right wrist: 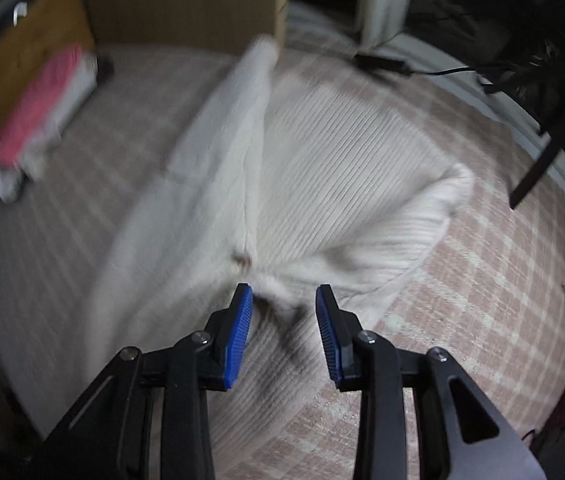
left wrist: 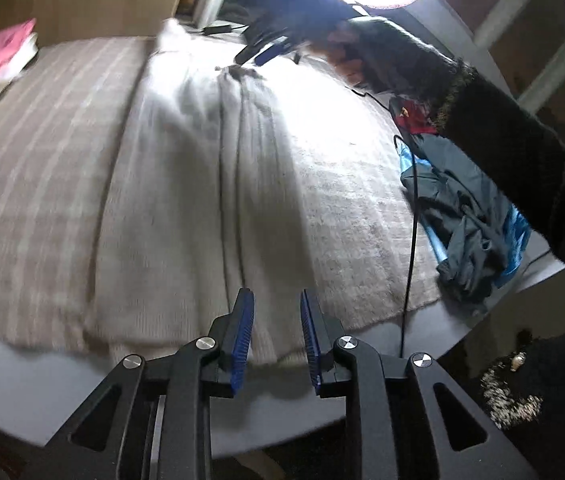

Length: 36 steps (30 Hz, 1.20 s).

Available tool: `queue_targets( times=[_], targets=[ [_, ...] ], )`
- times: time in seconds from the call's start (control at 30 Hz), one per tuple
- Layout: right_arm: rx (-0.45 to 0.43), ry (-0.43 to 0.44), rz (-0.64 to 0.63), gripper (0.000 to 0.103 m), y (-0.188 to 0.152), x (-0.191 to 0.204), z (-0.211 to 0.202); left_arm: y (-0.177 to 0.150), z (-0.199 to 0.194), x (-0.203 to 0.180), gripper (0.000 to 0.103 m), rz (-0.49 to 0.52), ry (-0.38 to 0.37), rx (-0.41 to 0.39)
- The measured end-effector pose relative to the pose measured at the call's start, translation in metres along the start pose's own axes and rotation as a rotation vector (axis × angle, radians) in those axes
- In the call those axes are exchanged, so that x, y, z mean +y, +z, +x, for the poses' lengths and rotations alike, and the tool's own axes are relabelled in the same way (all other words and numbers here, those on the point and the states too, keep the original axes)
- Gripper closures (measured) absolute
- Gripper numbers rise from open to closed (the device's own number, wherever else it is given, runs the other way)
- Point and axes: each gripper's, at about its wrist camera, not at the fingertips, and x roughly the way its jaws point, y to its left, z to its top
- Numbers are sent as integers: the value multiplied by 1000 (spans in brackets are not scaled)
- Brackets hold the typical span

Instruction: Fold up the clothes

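Right tool [right wrist: 284,300] parted over bunched edge of white sweater [right wrist: 322,168], left tool [left wrist: 276,312] narrowly parted above its near hem, neither gripping

Surface: a bed under a pink-and-cream checked woven blanket [right wrist: 494,280], running wide across both views.
Centre: a cream ribbed knit sweater [right wrist: 346,168] lies spread on the blanket, one sleeve stretching away.
Far-left corner: a blurred stack of pink and white folded clothes [right wrist: 38,108].
Right edge: a crumpled dark grey and blue garment [left wrist: 466,216], with a black cable [left wrist: 412,208] beside it.
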Motion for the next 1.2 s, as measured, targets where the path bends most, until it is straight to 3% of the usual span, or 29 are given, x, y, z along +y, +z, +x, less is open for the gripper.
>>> queue_targets(
  times=[0.17, 0.27, 0.47, 0.63, 0.77, 0.87, 0.93, 1.1, 1.2],
  targets=[
    [-60, 83, 42, 68, 8, -7, -6, 8, -7, 26, 76, -39, 112, -16],
    [-98, 129, 70, 50, 23, -15, -6, 1, -6, 41, 76, -82, 150, 12],
    [5, 240, 78, 50, 34, -9, 27, -23, -10, 43, 76, -146, 157, 42],
    [59, 301, 59, 50, 30, 2, 40, -25, 5, 17, 75, 11, 210, 66],
    [68, 246, -7, 50, 27, 15, 42, -25, 22, 3, 75, 111, 281, 92],
    [64, 213, -42, 50, 25, 22, 41, -18, 22, -8, 74, 143, 309, 49],
    [65, 211, -49, 49, 25, 22, 41, -12, 25, -14, 70, 186, 322, 34],
    [63, 224, -53, 47, 25, 22, 42, -20, 47, -26, 69, 321, 445, 40],
    [59, 229, -60, 47, 25, 21, 41, -21, 48, -28, 74, 345, 451, 40]
  ],
)
